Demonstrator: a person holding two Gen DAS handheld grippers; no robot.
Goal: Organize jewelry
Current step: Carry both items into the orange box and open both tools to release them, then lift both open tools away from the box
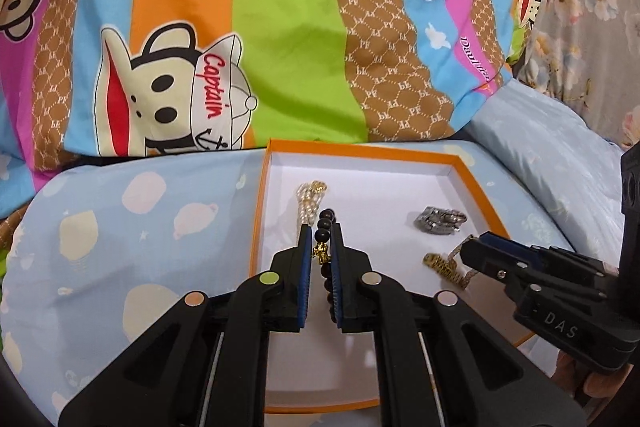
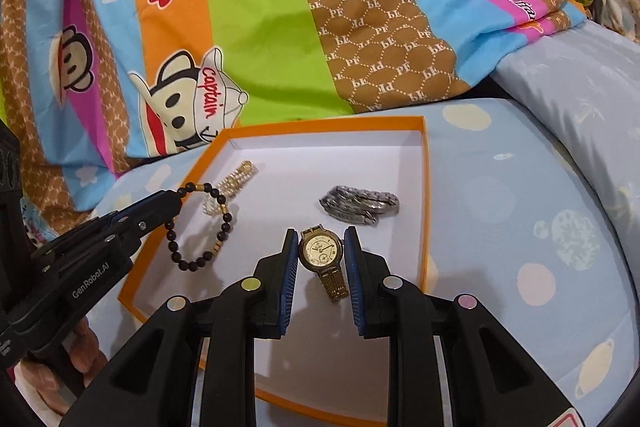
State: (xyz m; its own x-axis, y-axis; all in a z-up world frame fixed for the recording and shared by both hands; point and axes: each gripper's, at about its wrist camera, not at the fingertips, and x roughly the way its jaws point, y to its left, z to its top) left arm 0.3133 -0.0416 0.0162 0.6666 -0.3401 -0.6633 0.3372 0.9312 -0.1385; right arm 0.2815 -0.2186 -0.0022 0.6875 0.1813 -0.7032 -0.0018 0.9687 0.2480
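Observation:
An orange box with a white inside (image 1: 360,179) (image 2: 400,163) lies on the bed. My left gripper (image 1: 321,229) is shut on a dark bead bracelet (image 1: 325,223) with gold beads, which hangs over the box's left part (image 2: 200,227). My right gripper (image 2: 321,233) is shut on a gold watch (image 2: 320,251) by its case, the strap hanging down; it also shows in the left wrist view (image 1: 444,265). A pearl bracelet (image 1: 310,201) (image 2: 236,181) lies in the box at the back left. A silver watch (image 1: 438,221) (image 2: 358,207) lies at the back right.
The box rests on a light blue sheet with planet prints (image 1: 120,227) (image 2: 540,227). A striped cartoon monkey quilt (image 1: 240,27) (image 2: 280,27) is bunched behind the box. A pale blue pillow (image 2: 580,87) lies at the right.

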